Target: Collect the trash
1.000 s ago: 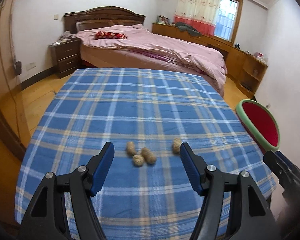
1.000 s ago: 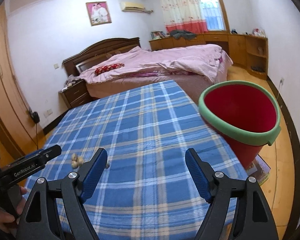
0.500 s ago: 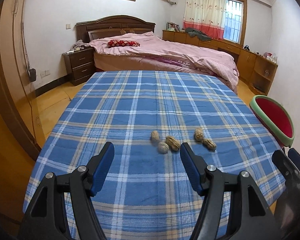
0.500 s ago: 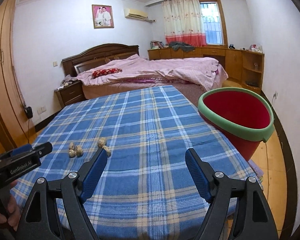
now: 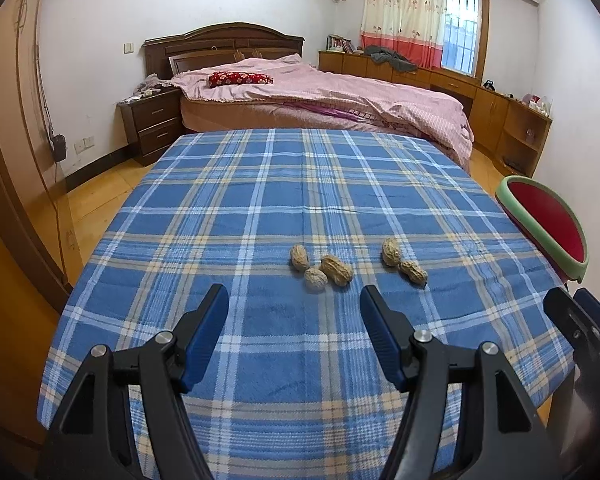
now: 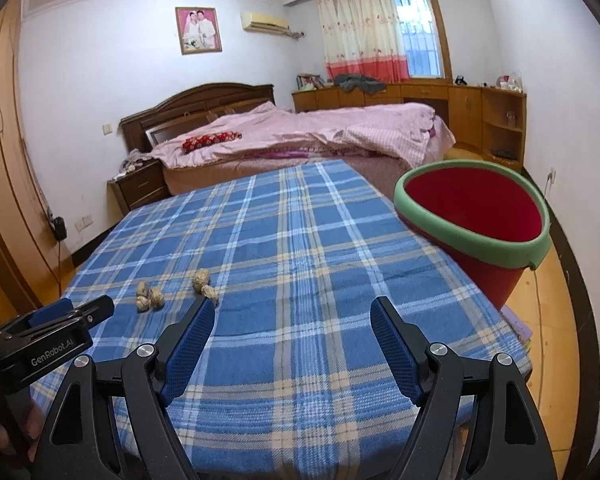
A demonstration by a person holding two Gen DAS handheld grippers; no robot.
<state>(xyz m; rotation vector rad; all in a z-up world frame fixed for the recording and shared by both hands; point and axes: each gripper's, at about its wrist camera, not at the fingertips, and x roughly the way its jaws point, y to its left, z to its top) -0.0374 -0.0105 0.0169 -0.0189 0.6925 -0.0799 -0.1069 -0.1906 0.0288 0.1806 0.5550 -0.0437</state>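
Several peanut shells lie on the blue plaid tablecloth (image 5: 260, 208): a cluster of three (image 5: 321, 269) and a pair (image 5: 402, 261) to its right. They also show in the right wrist view, the cluster (image 6: 149, 297) and the pair (image 6: 204, 285). My left gripper (image 5: 294, 326) is open and empty, just short of the cluster. My right gripper (image 6: 292, 338) is open and empty above the cloth, right of the shells. A red bin with a green rim (image 6: 476, 216) stands off the table's right edge, also in the left wrist view (image 5: 548, 228).
A bed with pink bedding (image 5: 320, 96) stands behind the table, with a dark nightstand (image 5: 150, 124) at its left. Wooden cabinets (image 6: 440, 108) line the far right wall. A wooden wardrobe (image 6: 0, 160) is at the left. The floor is wooden.
Both grippers have pulled back and tilted up, so the shells sit farther ahead and more of the room shows. Both jaws stay open.
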